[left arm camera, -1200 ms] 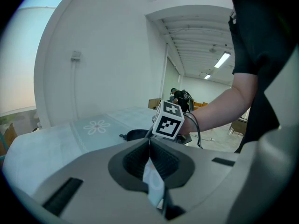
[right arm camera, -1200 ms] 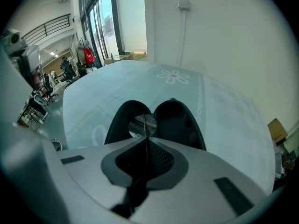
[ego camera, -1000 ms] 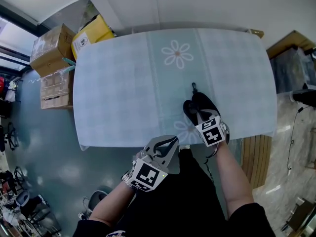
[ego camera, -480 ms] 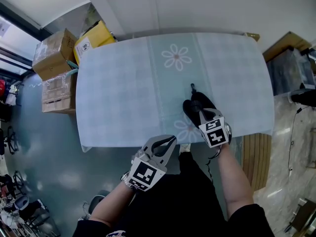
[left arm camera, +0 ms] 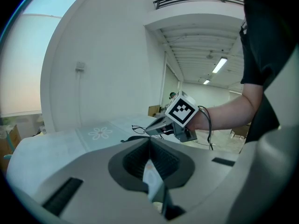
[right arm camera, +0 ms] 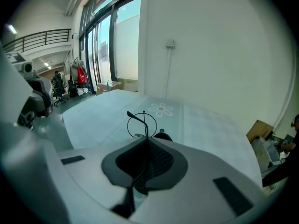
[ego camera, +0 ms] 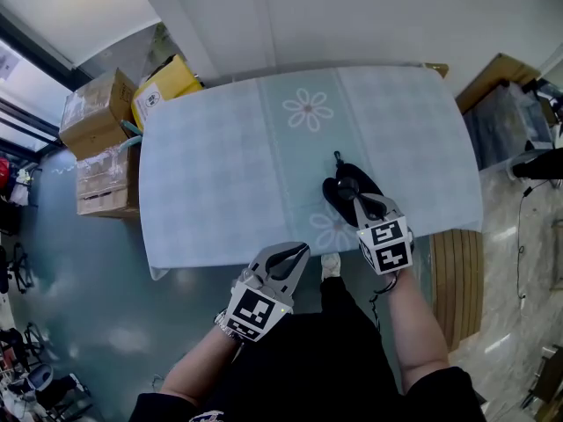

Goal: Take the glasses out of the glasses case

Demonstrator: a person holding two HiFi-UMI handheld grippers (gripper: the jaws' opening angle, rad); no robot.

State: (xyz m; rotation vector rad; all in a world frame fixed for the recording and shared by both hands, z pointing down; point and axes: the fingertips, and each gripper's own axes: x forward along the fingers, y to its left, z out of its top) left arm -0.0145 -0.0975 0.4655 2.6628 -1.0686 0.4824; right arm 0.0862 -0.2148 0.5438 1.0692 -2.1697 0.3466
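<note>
A black glasses case (ego camera: 345, 189) lies near the front right edge of the pale checked table (ego camera: 220, 174). My right gripper (ego camera: 354, 202) hovers just over the case and is shut on thin black wire glasses (right arm camera: 142, 123), whose round lens and one temple stick out past the jaws. The case (right arm camera: 163, 136) shows as a dark lump just beyond them. Off the table's front edge, my left gripper (ego camera: 296, 253) hangs with its jaws closed and nothing clearly between them. From the left gripper view I see the right gripper (left arm camera: 161, 126) and the case (left arm camera: 133, 138) under it.
Cardboard boxes (ego camera: 95, 104) and a yellow box (ego camera: 167, 76) are stacked on the floor past the table's left end. A wooden slatted piece (ego camera: 444, 271) stands at the right. A flower print (ego camera: 308, 110) marks the table's far middle.
My right gripper has drawn back a little toward me over the case. The left gripper has stayed off the front edge. The head view has shifted slightly.
</note>
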